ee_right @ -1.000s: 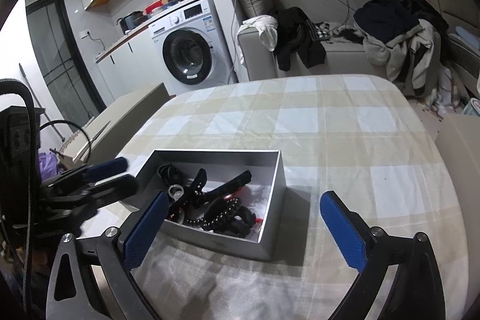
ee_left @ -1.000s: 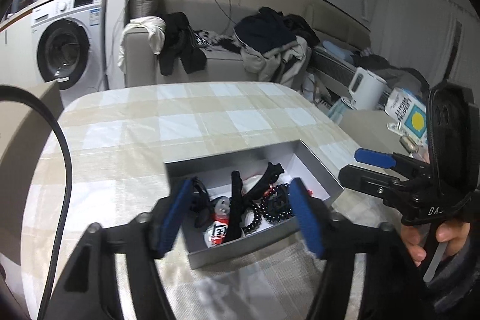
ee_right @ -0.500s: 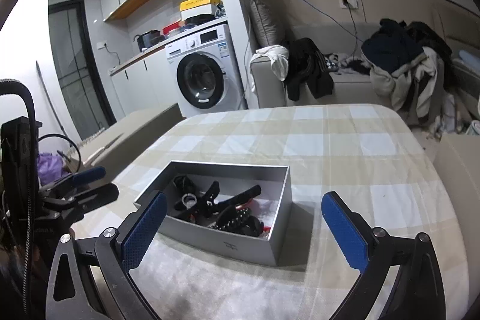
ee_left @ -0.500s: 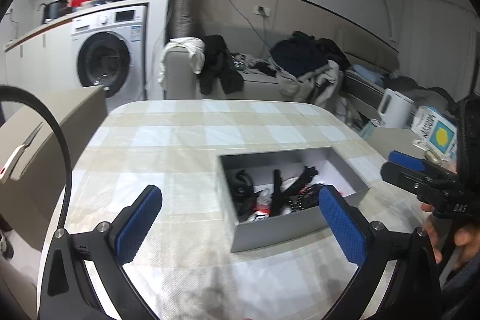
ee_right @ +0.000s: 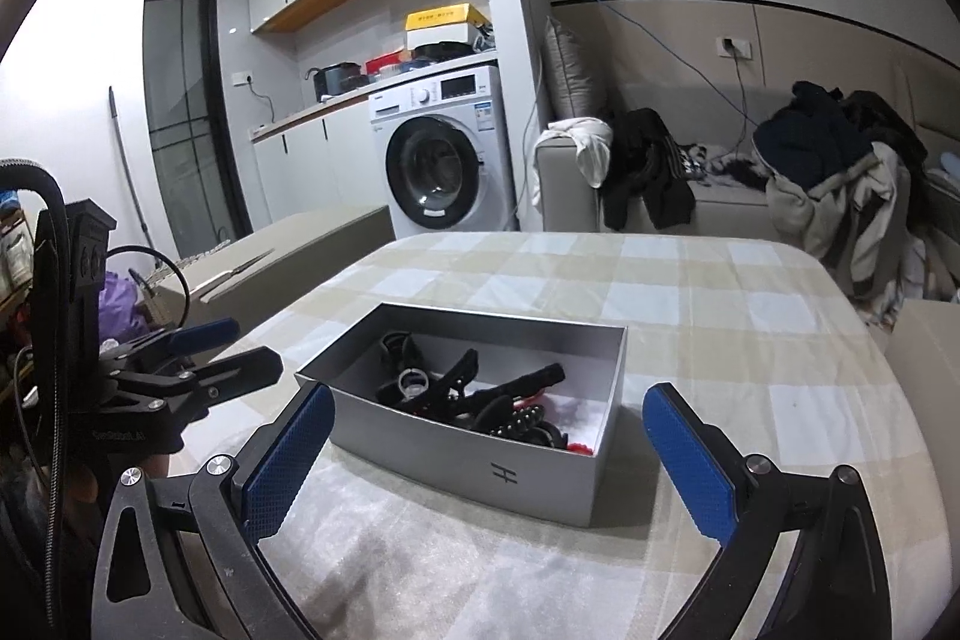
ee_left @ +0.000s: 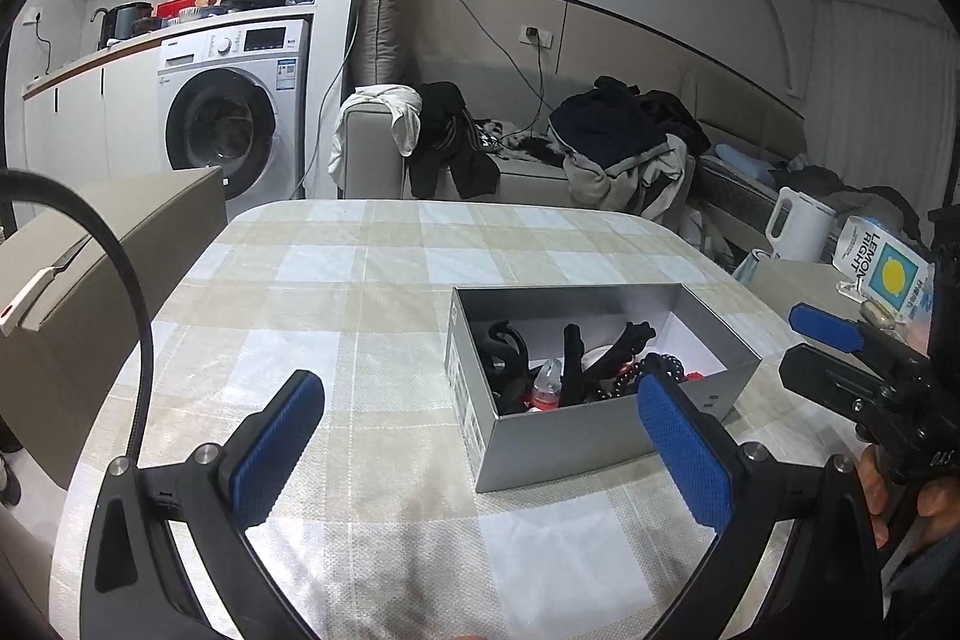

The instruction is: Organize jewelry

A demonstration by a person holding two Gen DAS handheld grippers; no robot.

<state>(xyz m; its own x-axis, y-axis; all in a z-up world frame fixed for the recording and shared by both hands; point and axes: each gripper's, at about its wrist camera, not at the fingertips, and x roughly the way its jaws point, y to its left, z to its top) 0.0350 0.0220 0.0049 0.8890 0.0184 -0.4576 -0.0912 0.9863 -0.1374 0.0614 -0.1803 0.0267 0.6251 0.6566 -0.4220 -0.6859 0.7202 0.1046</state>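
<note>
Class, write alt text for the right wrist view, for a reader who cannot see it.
An open grey box of dark hair clips and beaded bracelets sits on a checked tablecloth, seen between the right tongs, which are spread wide and empty. The left tongs reach in from the left edge, and a washing machine and a clothes-strewn sofa stand behind.

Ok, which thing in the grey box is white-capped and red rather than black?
The small bottle standing among the clips in the grey box. Its cap is pale and its body red; the clips and bead bracelet around it are black.
</note>
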